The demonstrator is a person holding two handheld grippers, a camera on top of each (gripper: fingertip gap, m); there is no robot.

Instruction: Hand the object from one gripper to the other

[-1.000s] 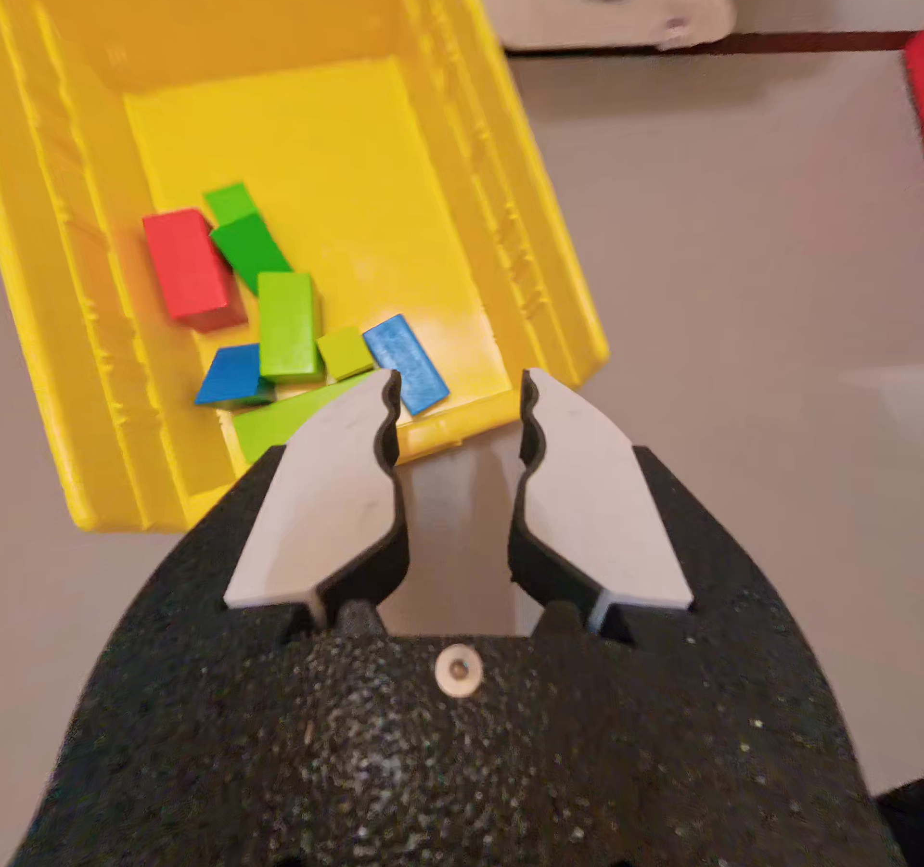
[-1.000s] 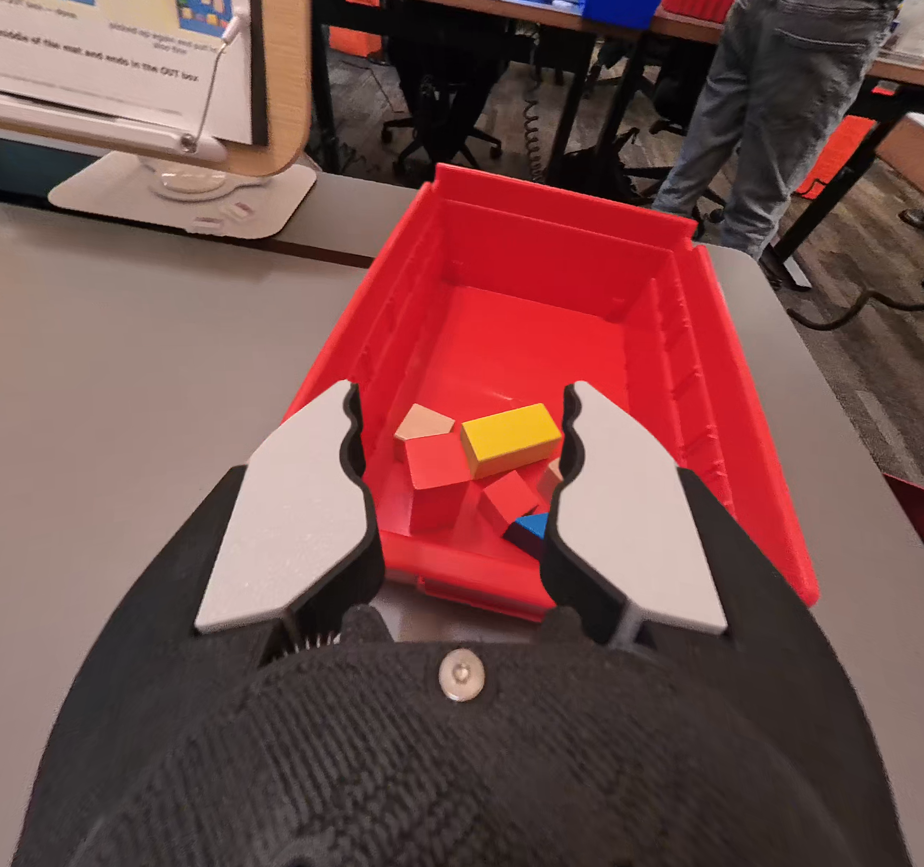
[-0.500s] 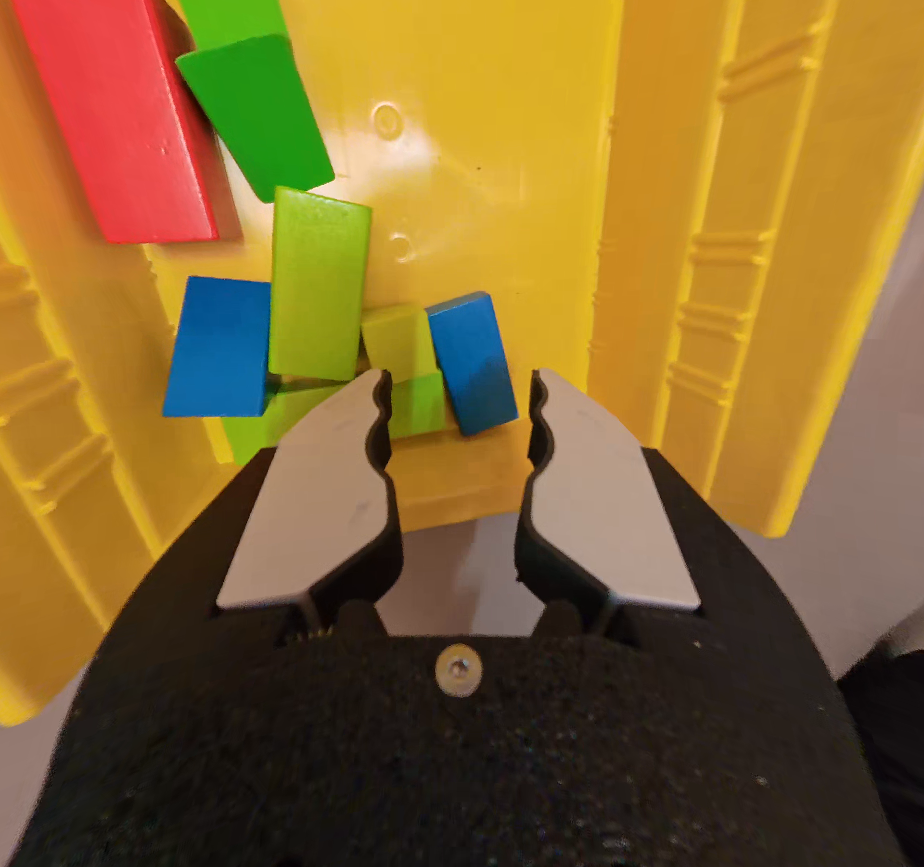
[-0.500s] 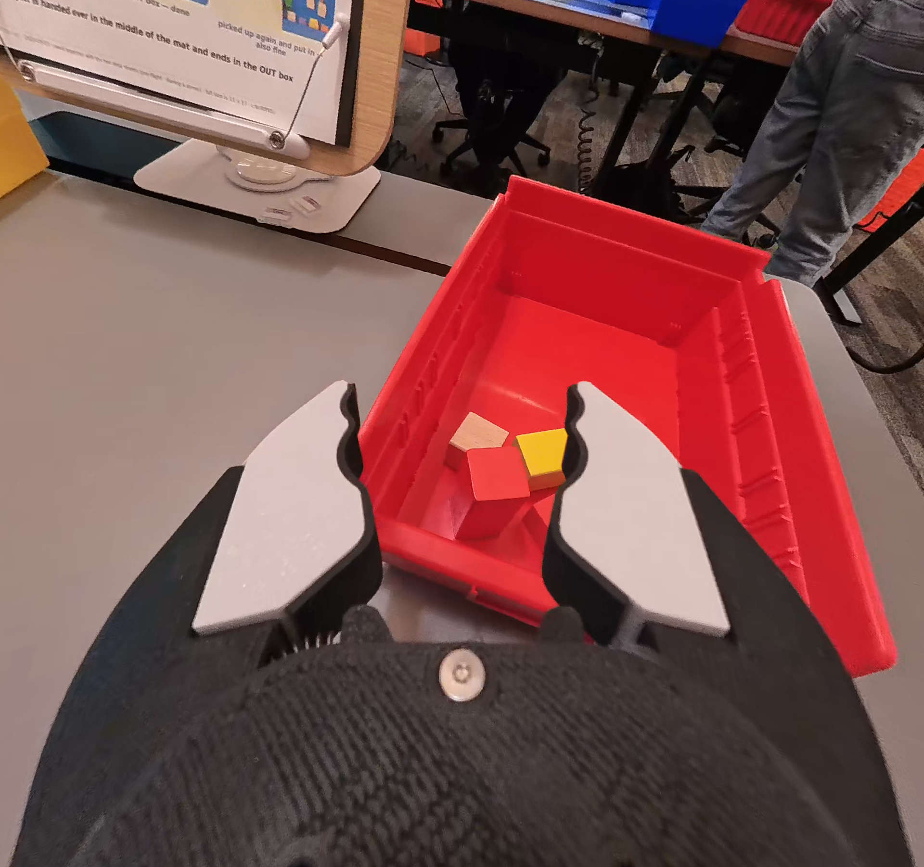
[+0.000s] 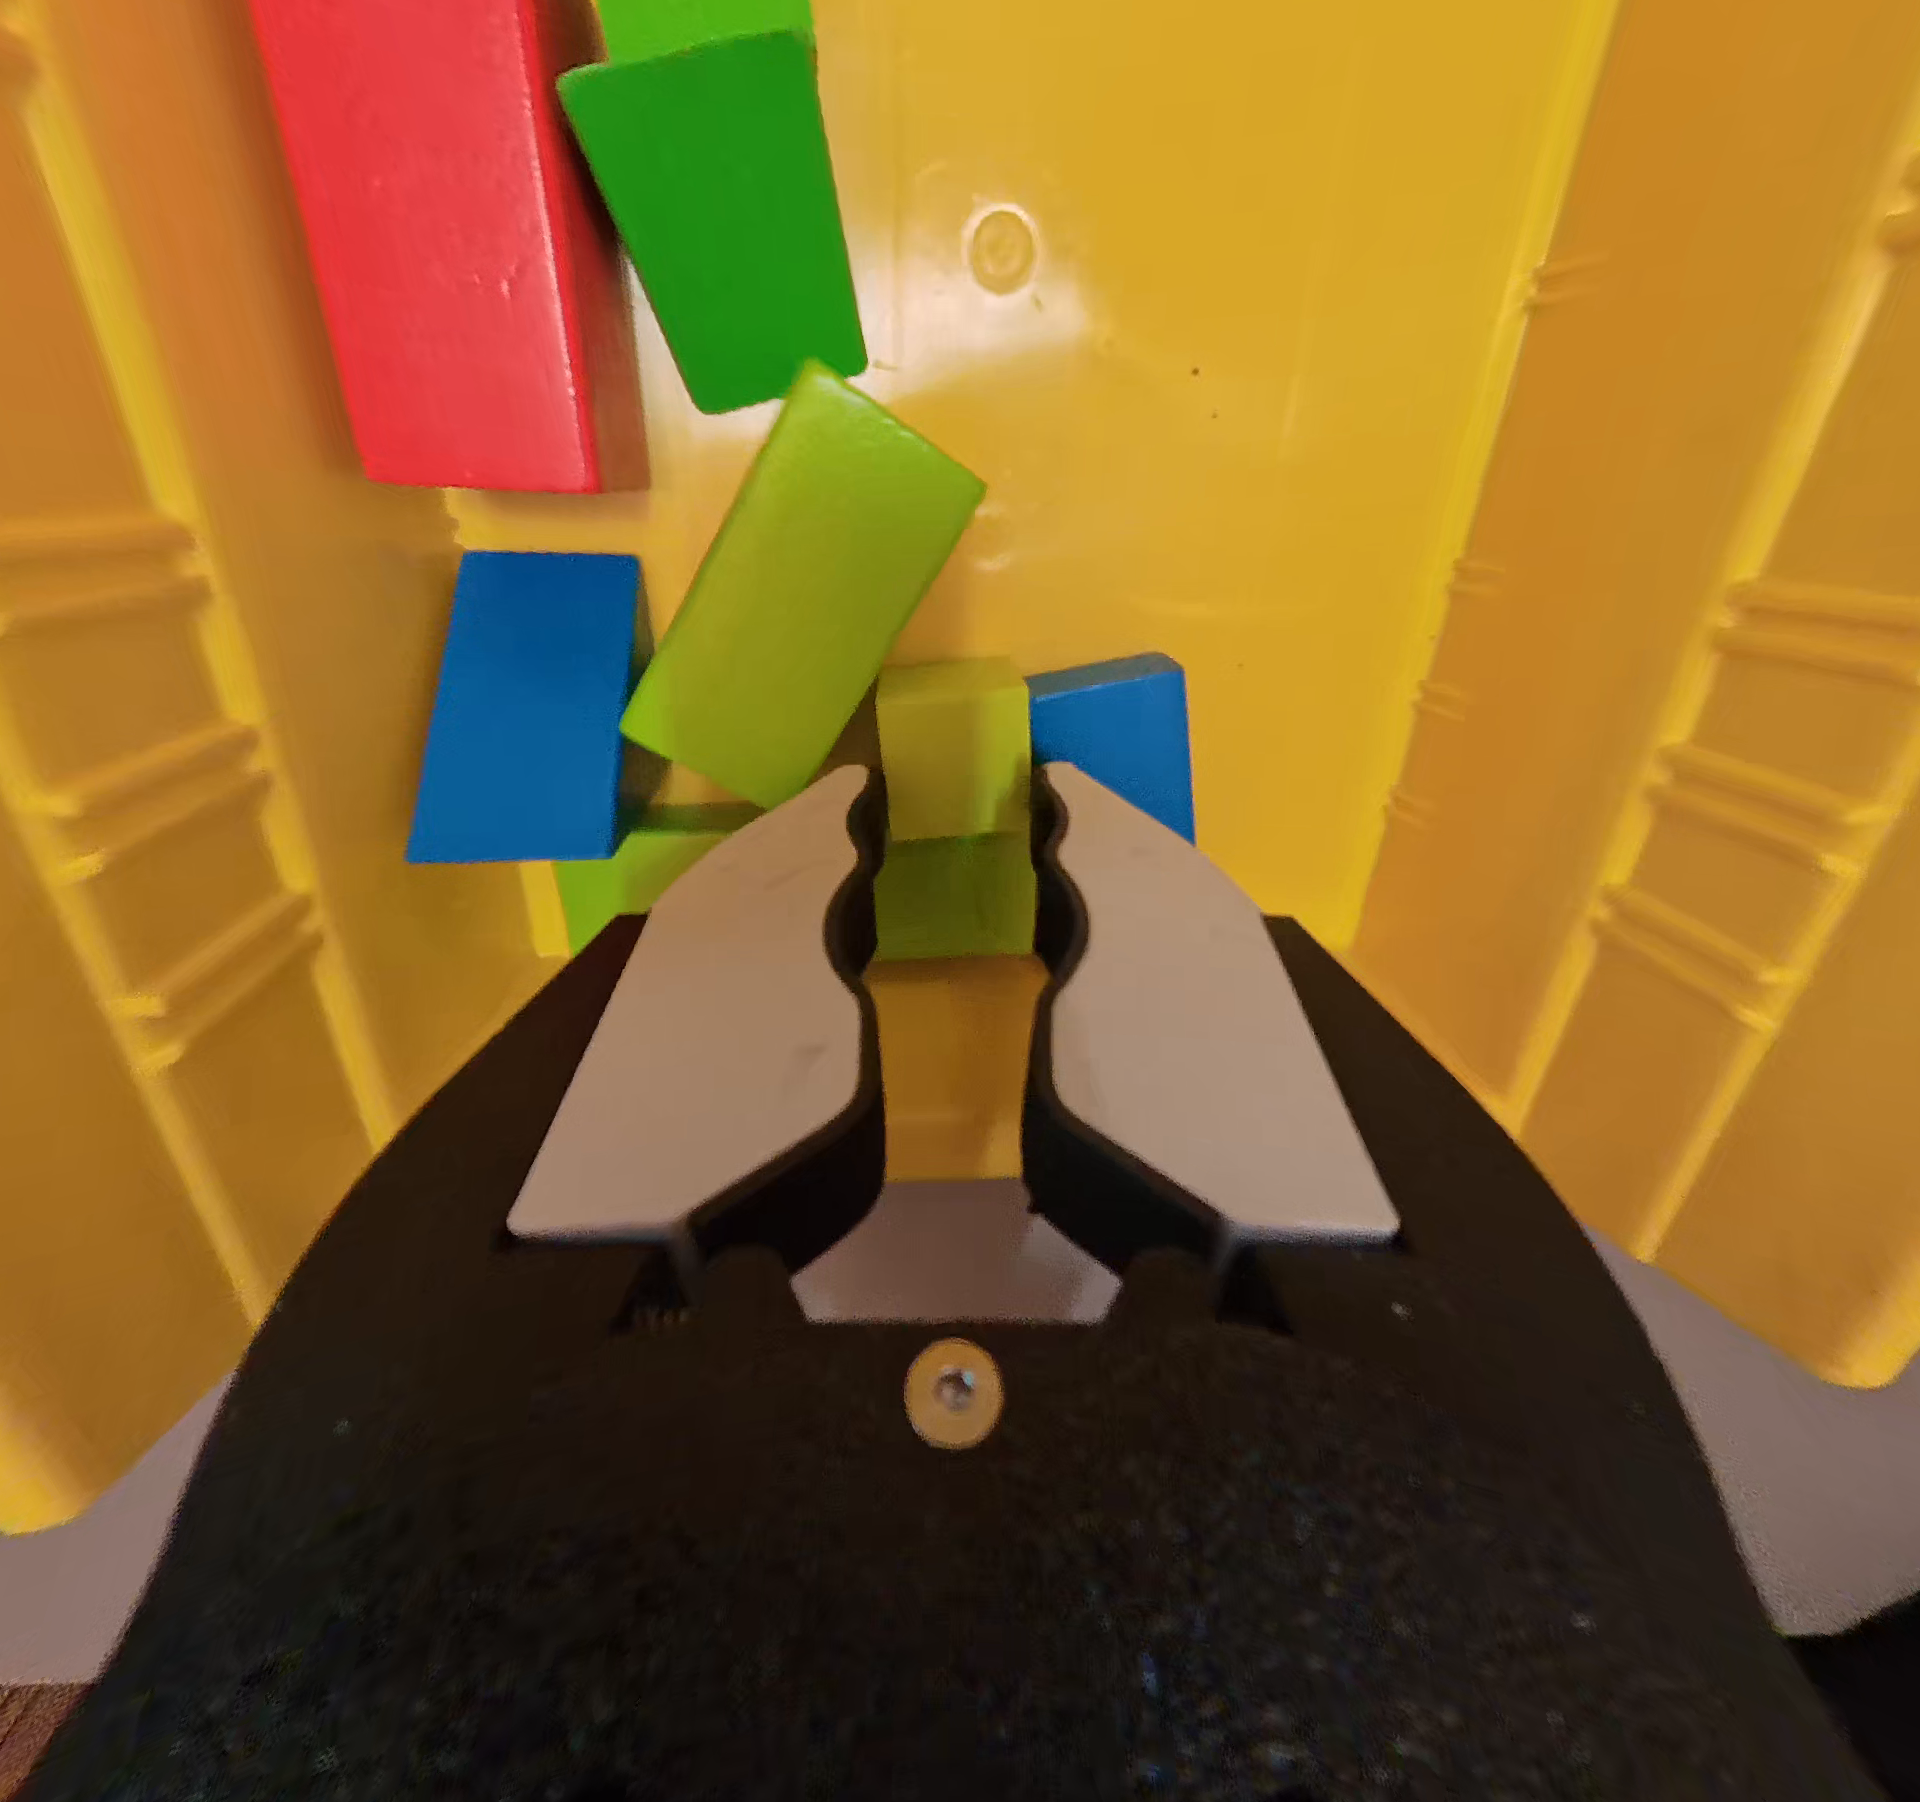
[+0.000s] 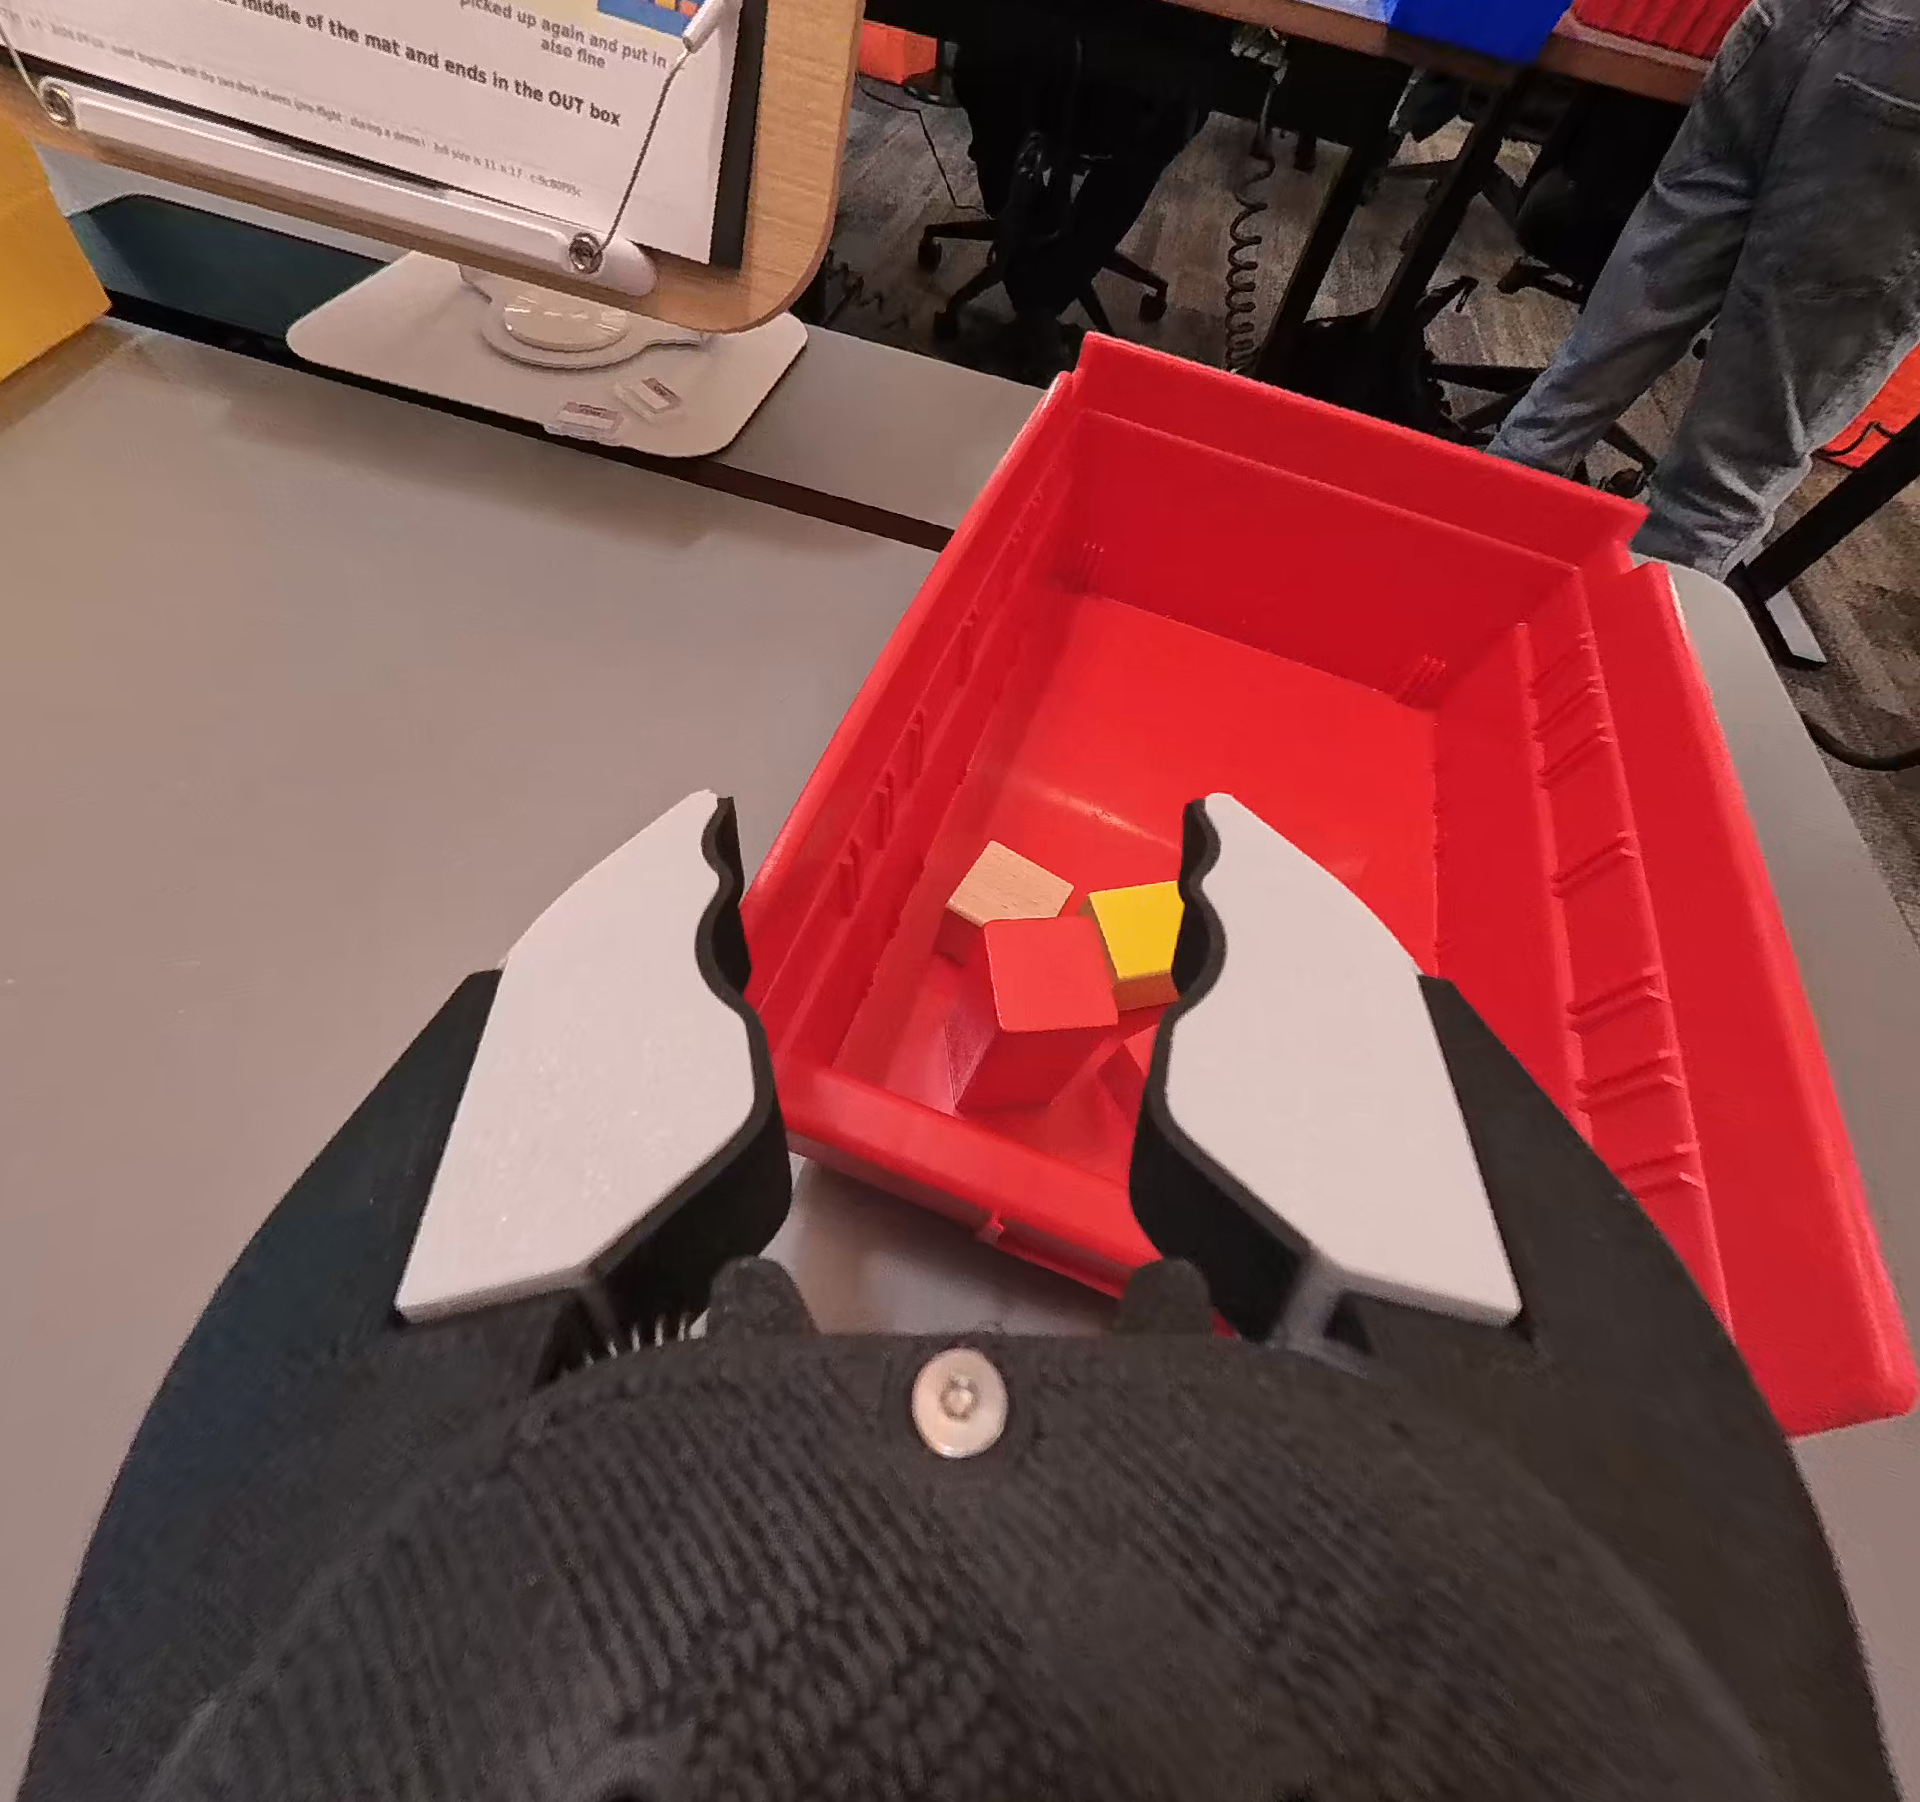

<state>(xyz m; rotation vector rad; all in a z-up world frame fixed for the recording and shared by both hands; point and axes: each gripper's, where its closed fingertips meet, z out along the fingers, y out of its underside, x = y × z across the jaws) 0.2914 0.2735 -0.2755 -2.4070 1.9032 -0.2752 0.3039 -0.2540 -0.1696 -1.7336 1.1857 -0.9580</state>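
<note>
In the left wrist view my left gripper is down inside the yellow bin. Its two pads press on the sides of a small light green cube near the bin's front wall. A long lime block leans at a slant just left of the cube, and a blue block lies right behind the right finger. In the right wrist view my right gripper is wide open and empty, above the near left corner of the red bin.
The yellow bin also holds a red block, a dark green block and another blue block. The red bin holds a wooden block, a red block and a yellow block. A stand with an instruction sheet is at the table's back. A person's legs are beyond the table. Spacing between my two grippers at the tips: around 55 centimetres.
My left gripper went down into the yellow bin and its pads closed on the small light green cube. The long lime block got pushed askew. My right gripper stayed open and drifted slightly.
</note>
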